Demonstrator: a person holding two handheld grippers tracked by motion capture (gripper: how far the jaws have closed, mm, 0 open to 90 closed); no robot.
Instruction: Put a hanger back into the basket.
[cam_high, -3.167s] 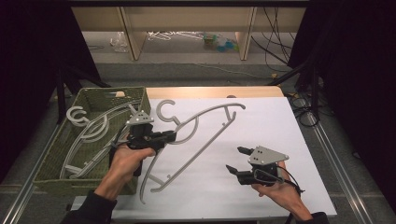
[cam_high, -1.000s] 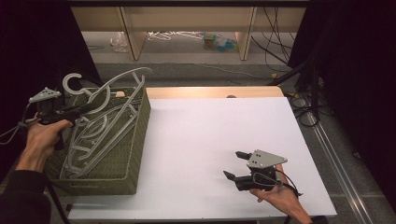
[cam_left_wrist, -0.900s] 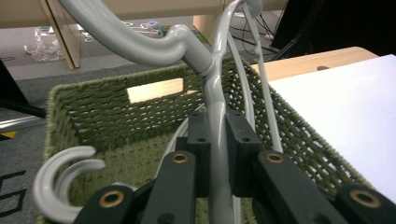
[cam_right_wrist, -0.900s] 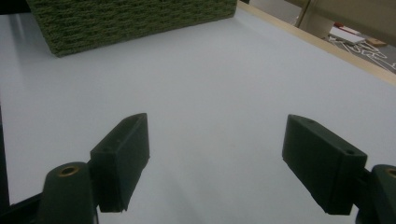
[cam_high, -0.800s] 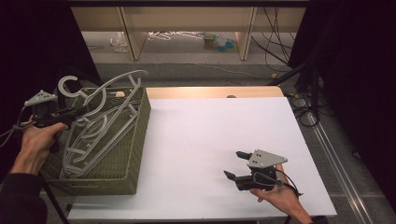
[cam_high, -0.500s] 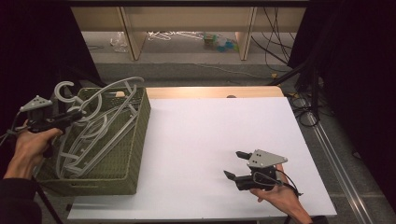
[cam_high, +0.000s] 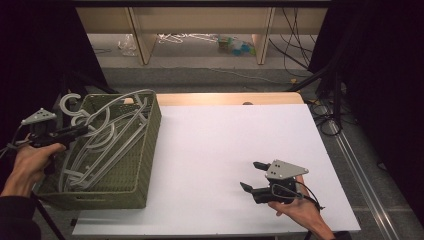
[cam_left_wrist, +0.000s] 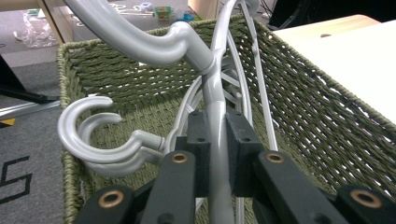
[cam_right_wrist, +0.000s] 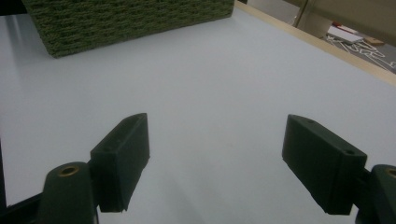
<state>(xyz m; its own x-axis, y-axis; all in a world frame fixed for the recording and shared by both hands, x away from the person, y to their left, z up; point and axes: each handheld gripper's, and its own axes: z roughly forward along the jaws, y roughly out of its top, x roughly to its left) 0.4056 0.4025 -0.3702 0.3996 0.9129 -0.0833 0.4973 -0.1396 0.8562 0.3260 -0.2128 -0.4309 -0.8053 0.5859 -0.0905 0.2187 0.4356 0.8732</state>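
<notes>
your left gripper (cam_left_wrist: 217, 140) is clamped tight on a grey hanger (cam_left_wrist: 212, 84), which sits over the green basket (cam_high: 135, 165) of hangers. your right gripper (cam_high: 252, 175) rests on the white table (cam_high: 225, 140), jaws wide apart.

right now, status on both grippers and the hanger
Left gripper shut on grey hanger, over the green basket. Right gripper open, empty, above the white table. Other hangers piled beneath.
</notes>
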